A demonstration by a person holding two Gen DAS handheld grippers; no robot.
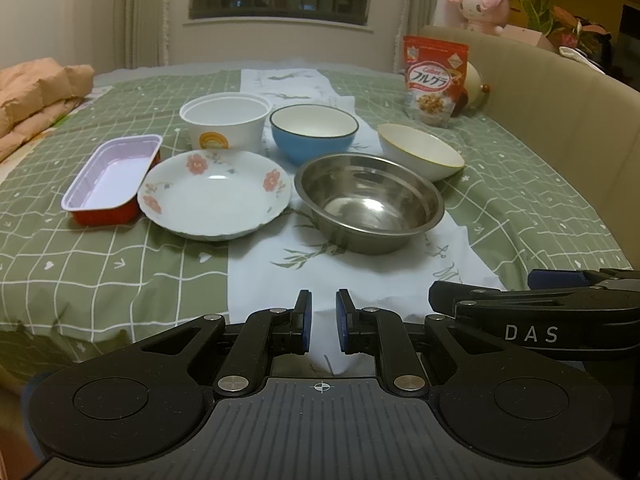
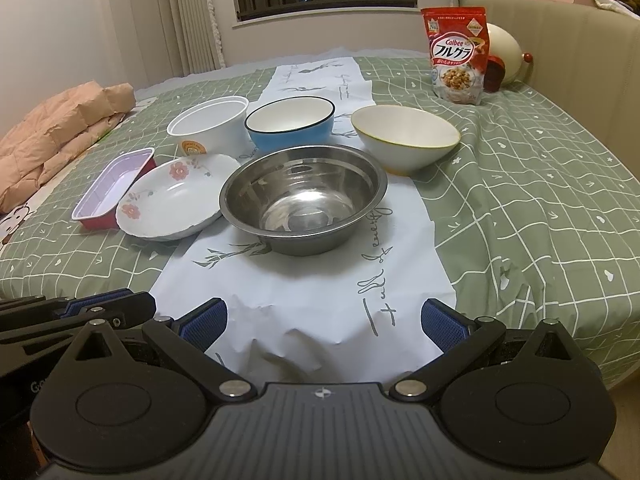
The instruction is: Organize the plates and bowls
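Observation:
On the green checked cloth stand a steel bowl point(image 1: 370, 202) point(image 2: 304, 196), a flowered white plate point(image 1: 214, 194) point(image 2: 172, 198), a blue bowl point(image 1: 314, 132) point(image 2: 290, 122), a white paper bowl point(image 1: 224, 122) point(image 2: 210, 122), a tilted white bowl with a yellow rim point(image 1: 420, 152) point(image 2: 406, 138) and a red rectangular tray point(image 1: 114, 178) point(image 2: 114, 188). My left gripper point(image 1: 323, 320) is nearly shut and empty, near the cloth's front edge. My right gripper point(image 2: 324, 320) is open and empty, in front of the steel bowl. Neither touches a dish.
A red cereal bag point(image 1: 434, 80) point(image 2: 458, 54) stands at the back right beside a cream sofa edge point(image 1: 560, 92). A peach quilt point(image 1: 36, 96) point(image 2: 56, 132) lies at the left. A white printed runner point(image 2: 320, 280) runs down the middle.

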